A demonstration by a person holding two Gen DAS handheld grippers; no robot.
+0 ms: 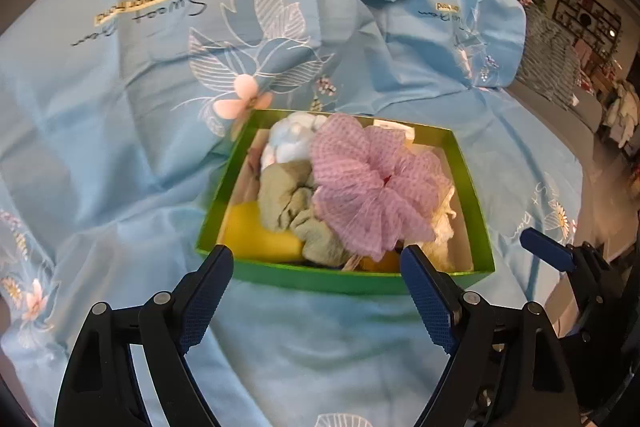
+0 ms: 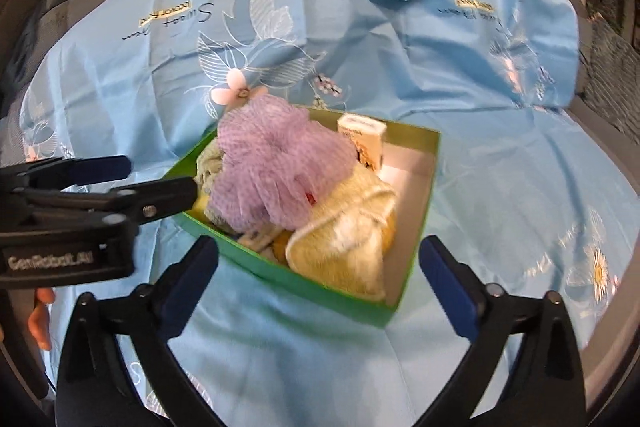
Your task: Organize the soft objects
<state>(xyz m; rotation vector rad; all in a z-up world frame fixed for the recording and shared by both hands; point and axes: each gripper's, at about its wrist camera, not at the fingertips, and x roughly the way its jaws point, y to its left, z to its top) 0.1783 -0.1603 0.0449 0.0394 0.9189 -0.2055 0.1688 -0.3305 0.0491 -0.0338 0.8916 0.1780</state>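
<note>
Both the left gripper point(image 1: 316, 259) and right gripper point(image 2: 320, 255) hover released and empty near the green cardboard box point(image 1: 344, 277) on the blue printed sheet point(image 1: 120, 147). The lilac mesh bath pouf point(image 1: 368, 179) tops the cloths inside; packing looks finished, so next probably means withdrawing.

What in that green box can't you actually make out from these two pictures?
- Left wrist view: the small carton is mostly hidden behind the purple mesh puff.
- Right wrist view: the carton's print is too blurred to read.
- Both views: the green box's floor under the cloths is covered.
- Yellow item: mostly buried under the green cloth.
</note>
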